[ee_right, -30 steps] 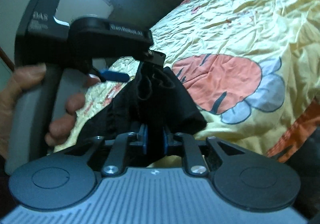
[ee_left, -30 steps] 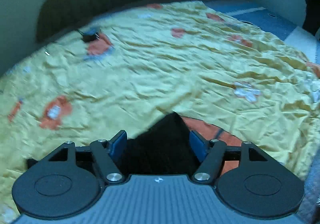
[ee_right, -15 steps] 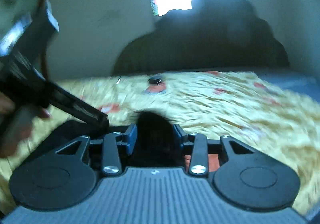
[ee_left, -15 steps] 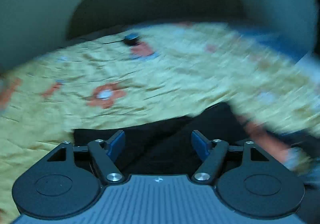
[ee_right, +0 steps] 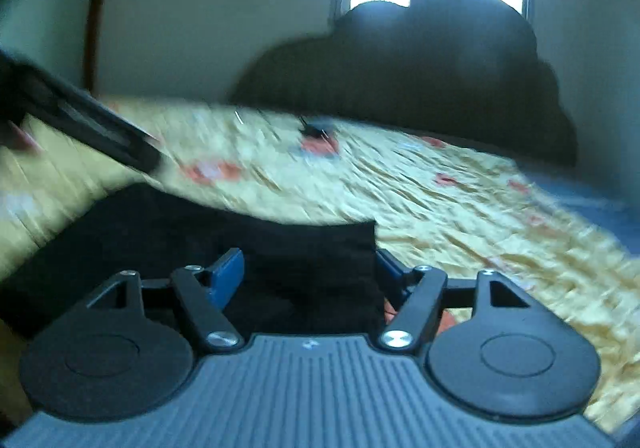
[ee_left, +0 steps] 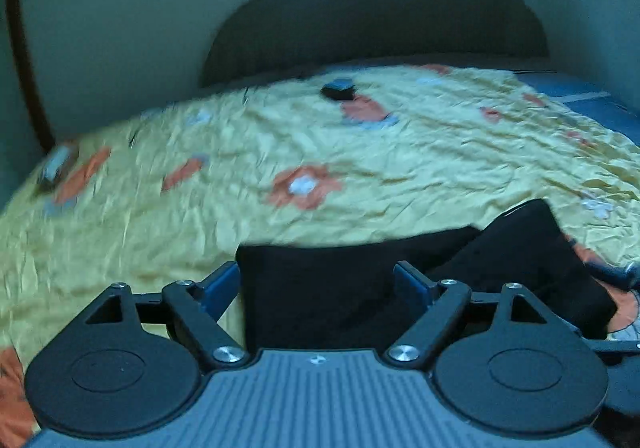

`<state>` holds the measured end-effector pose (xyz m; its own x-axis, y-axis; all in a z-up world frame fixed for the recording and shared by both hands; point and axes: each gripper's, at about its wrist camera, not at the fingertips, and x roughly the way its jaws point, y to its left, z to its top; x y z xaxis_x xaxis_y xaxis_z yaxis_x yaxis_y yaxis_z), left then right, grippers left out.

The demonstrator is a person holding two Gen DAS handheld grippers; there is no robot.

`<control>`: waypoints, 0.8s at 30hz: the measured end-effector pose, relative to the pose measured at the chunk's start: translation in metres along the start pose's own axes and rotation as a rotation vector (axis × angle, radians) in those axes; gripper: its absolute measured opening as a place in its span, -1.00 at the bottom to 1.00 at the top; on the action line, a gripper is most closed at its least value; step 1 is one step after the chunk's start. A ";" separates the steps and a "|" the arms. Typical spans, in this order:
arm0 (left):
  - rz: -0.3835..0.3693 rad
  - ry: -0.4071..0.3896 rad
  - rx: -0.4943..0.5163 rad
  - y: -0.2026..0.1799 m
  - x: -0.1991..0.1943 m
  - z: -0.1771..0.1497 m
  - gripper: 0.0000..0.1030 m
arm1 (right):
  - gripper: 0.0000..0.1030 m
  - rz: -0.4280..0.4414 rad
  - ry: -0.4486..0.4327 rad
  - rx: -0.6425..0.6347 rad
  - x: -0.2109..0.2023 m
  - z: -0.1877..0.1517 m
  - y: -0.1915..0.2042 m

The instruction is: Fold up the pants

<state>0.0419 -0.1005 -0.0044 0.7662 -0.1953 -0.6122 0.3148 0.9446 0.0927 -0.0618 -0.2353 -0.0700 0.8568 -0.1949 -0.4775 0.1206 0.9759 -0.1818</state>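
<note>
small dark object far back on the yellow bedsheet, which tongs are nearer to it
Hard to call; neither is close. Left tongs and right tongs both sit over the black pants, far from the small dark object.

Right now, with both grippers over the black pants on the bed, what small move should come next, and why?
Probably draw both grippers back. The left gripper and right gripper have just been opening, their jaws now wide apart with the black pants lying loose between them on the yellow bedsheet. Backing away would show how the fold sits.
</note>
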 end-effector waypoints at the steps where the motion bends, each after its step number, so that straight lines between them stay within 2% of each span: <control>1: 0.019 0.043 -0.022 0.007 0.006 -0.004 0.63 | 0.23 -0.002 0.078 0.022 0.015 -0.002 -0.004; 3: 0.032 0.110 -0.060 0.015 0.021 -0.009 0.63 | 0.23 0.025 0.112 0.090 0.018 -0.003 -0.015; 4: 0.032 0.123 -0.082 0.018 0.027 -0.010 0.62 | 0.23 0.013 0.111 0.081 0.015 0.001 -0.015; 6: 0.041 0.145 -0.094 0.024 0.034 -0.015 0.63 | 0.23 -0.013 0.060 0.091 0.002 0.010 -0.015; 10: 0.024 0.184 -0.148 0.035 0.047 -0.026 0.63 | 0.24 0.081 0.020 0.146 -0.003 0.024 -0.013; 14: 0.001 0.191 -0.192 0.041 0.051 -0.030 0.66 | 0.25 0.052 0.135 0.061 0.026 0.011 0.002; 17: 0.000 0.187 -0.196 0.042 0.052 -0.032 0.71 | 0.27 0.056 0.129 0.070 0.022 0.017 0.000; 21: 0.014 0.175 -0.182 0.041 0.053 -0.033 0.76 | 0.30 0.057 0.071 0.124 0.008 0.029 -0.008; 24: 0.015 0.167 -0.179 0.041 0.052 -0.035 0.78 | 0.34 0.031 0.105 0.095 0.023 0.023 -0.002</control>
<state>0.0748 -0.0628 -0.0602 0.6618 -0.1488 -0.7347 0.1883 0.9817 -0.0292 -0.0311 -0.2397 -0.0611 0.8042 -0.1687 -0.5699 0.1462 0.9856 -0.0854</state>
